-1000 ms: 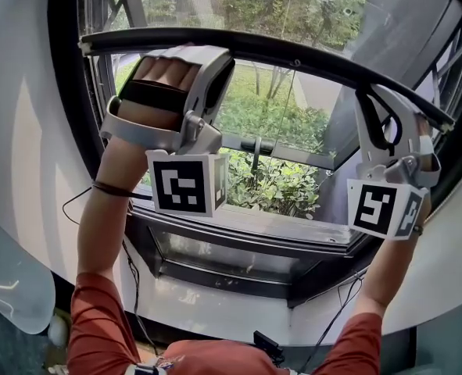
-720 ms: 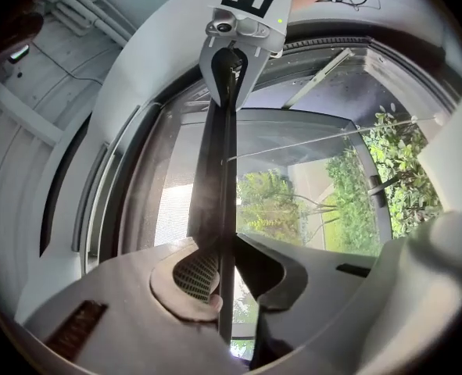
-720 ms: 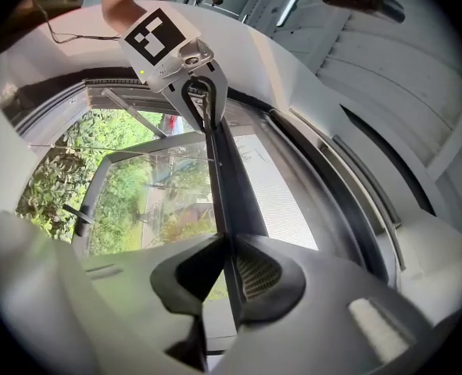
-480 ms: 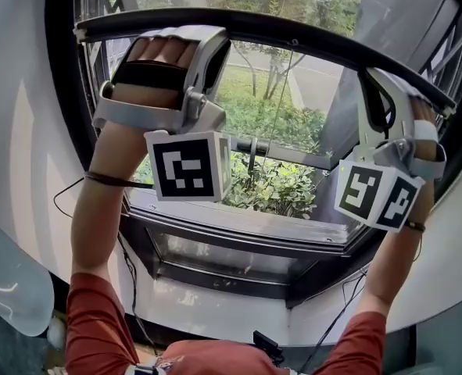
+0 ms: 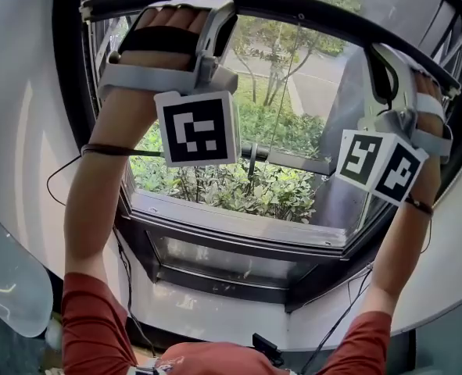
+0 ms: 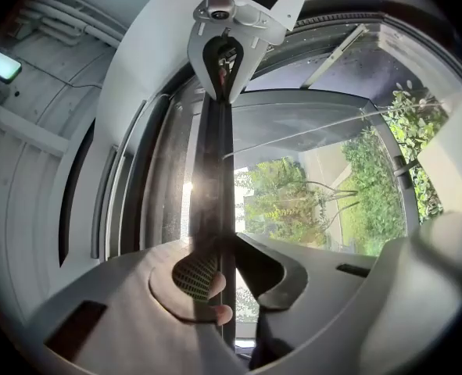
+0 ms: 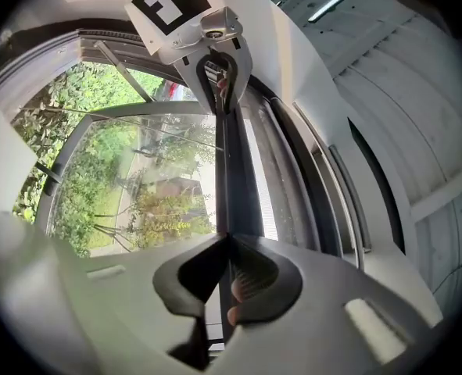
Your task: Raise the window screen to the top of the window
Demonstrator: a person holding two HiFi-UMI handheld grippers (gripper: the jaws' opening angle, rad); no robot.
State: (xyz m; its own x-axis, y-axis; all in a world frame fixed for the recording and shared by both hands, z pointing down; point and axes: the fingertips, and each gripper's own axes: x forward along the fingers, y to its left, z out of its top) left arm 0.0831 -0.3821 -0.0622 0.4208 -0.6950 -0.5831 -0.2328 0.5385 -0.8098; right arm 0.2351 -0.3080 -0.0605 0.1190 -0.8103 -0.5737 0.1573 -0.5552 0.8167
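Two grippers reached up to the dark bar [image 5: 293, 10] along the lower edge of the window screen [image 5: 375, 2], and that bar stood high in the window opening, well above the dark sill frame [image 5: 238, 248]. The left gripper [image 5: 191, 6] met the bar near its left end, its fingers [image 6: 195, 268] pinching the bar from both sides. The right gripper [image 5: 385, 57] held the bar near its right end; its fingers [image 7: 250, 276] had just been closing and were clamped on the bar's thin edge, with the bar between them. Below the bar the glass showed green shrubs [image 5: 223, 182], a lawn and a pale path outside. White wall [image 5: 27, 170] curved round the opening on both sides of the bar, and a thin black cable [image 5: 59, 186] hung against it below the bar's left end. Red sleeves [image 5: 90, 319] covered the person's upper arms far beneath the bar. Above the bar, the gripper views showed a ribbed white ceiling with a light fitting [image 7: 328, 5].
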